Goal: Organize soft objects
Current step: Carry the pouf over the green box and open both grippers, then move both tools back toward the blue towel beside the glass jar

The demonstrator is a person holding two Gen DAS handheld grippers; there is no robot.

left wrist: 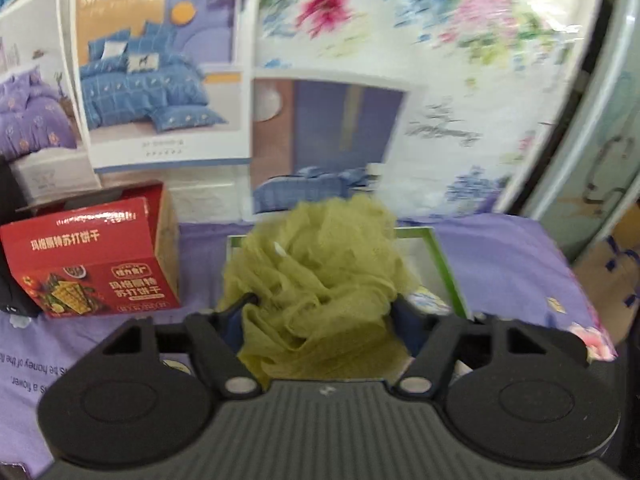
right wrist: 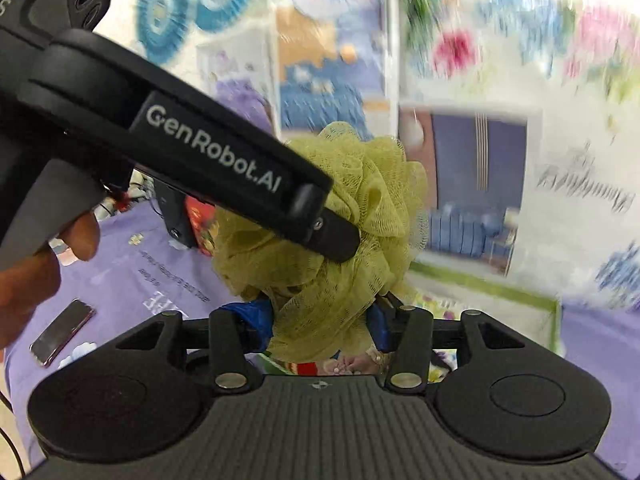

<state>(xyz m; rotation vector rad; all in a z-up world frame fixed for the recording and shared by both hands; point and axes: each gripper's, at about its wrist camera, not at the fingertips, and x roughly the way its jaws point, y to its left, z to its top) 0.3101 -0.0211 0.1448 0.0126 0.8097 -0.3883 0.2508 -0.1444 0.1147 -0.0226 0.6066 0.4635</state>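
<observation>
While both grippers bear on the same article, the step in hand appears to be carrying the green mesh bath puff (right wrist: 340,236) clear of the bed toward its place.

Right gripper (right wrist: 324,326): its blue-padded fingers (right wrist: 256,320) are clenched on the lower gathers of the puff, mesh bunched tightly between them.

Left gripper (left wrist: 320,312): its fingers (left wrist: 402,316) stand wide on either side of the puff. The mesh fills the gap and touches both sides, but whether they press on it or merely flank it cannot be told. From the right wrist view one left finger lies across the upper part of the puff.

Position of the article: held in the air, above the lilac bedsheet (left wrist: 512,256) and in front of a white box with a green rim (left wrist: 448,264). A red biscuit carton (left wrist: 92,264) stands to the left on the bed; a phone (right wrist: 62,332) lies on the sheet. Packaged bedding sets stand behind, blurred.

Judgement: the box is the likely destination. The next move calls for bringing the puff over its opening, lowering, and releasing both sets of fingers together; loose mesh may snag on a finger on withdrawal.
</observation>
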